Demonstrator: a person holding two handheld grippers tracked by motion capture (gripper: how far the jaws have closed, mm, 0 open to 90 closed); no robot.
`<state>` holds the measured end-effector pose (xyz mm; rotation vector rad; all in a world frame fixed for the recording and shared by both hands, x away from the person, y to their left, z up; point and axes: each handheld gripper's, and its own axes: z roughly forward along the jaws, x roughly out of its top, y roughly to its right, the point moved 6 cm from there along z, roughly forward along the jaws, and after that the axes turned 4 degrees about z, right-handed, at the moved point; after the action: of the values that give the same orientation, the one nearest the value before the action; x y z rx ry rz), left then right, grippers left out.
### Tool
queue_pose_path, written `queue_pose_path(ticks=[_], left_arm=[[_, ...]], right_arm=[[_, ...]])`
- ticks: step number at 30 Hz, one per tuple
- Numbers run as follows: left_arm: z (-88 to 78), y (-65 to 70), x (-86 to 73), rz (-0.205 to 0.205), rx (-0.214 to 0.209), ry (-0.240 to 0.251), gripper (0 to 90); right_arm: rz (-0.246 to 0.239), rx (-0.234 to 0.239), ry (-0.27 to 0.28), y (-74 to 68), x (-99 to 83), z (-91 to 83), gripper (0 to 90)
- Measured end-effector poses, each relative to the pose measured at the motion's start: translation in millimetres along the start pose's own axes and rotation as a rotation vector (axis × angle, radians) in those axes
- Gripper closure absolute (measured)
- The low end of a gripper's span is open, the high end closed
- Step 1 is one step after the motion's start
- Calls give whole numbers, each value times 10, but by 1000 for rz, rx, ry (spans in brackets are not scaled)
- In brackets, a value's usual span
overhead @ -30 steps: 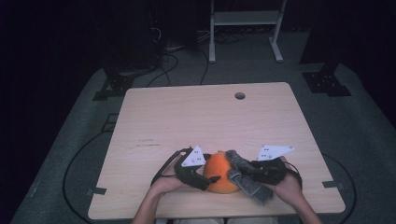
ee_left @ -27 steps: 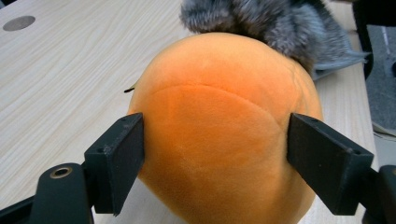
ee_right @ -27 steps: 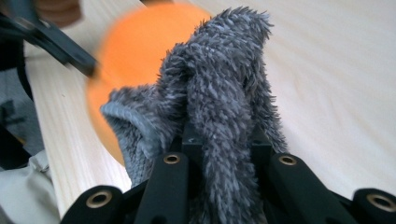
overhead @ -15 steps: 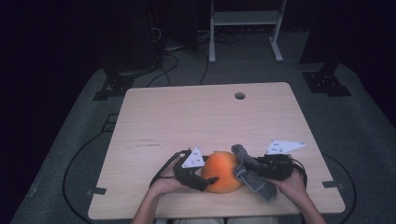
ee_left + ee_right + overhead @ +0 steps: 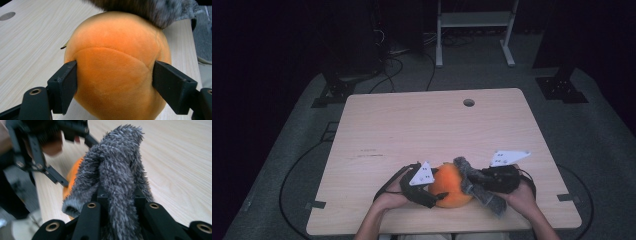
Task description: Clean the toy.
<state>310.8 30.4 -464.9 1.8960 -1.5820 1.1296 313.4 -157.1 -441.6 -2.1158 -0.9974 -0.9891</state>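
Dark room, black stands and cables on grey carpet beyond a pale wood table with a round cable hole near its far edge. All the work sits at the near edge, between the person's two hands. The main item is an orange plush toy, rounded and fat like a fruit or pumpkin, short soft pile, with curved seams stitched across its skin; in the left gripper view the plush has one seam arcing over the face toward the camera and another running down its right side. It rests on the tabletop, close to the near edge, a little right of centre. The left gripper comes at it from the left side, and its jaws have just been closing in slightly; the left gripper view has the two black jaws standing on either flank of the toy, pads pressed against the fabric, so it is gripped. The right gripper is clamped tight on a grey shaggy cloth, a long-piled fluffy strip. In the right gripper view the cloth bunches up between the closed jaws and rises in a thick fold, with orange showing behind it. From above, the grey strip lies against the toy's right side, one end over the top of it, the other trailing toward the table edge.
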Motion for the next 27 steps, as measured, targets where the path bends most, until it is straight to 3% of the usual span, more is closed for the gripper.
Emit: queue_pose_path(ticks=[2, 4, 6, 10, 12, 13, 14, 17, 19, 21, 24, 27], left_arm=[[-24, -23, 10, -18, -9, 18, 186], [-27, -79, 30, -71, 0, 30, 134], [9, -83, 39, -88, 15, 23, 126], [61, 5, 76, -43, 22, 26, 204], [69, 37, 106, -10, 24, 21, 217], [69, 37, 106, -10, 24, 21, 219], [73, 77, 124, 26, 24, 13, 223], [54, 83, 88, 43, 22, -20, 224], [59, 71, 59, 23, 16, -11, 225], [56, 35, 21, -2, 9, -3, 225], [62, 40, 34, 8, 8, 2, 226], [70, 54, 54, 27, 14, -3, 229]], right_arm=[[-14, -4, -17, -4, -39, 56, 749], [7, 3, -9, 35, -87, 54, 749], [16, -12, -25, 79, -119, 23, 749], [35, -30, -46, 95, -70, -73, 751], [4, 19, 6, -73, 97, -141, 751], [4, 19, 6, -73, 97, -141, 751], [-70, 30, 3, -269, 218, -94, 750], [-112, 8, -43, -318, 227, 55, 751], [-101, 16, -51, -293, 211, 83, 752], [-61, -17, -65, -110, 108, 76, 753], [14, -28, -84, 89, -39, -12, 752], [59, -14, -67, 137, -79, -77, 752]])
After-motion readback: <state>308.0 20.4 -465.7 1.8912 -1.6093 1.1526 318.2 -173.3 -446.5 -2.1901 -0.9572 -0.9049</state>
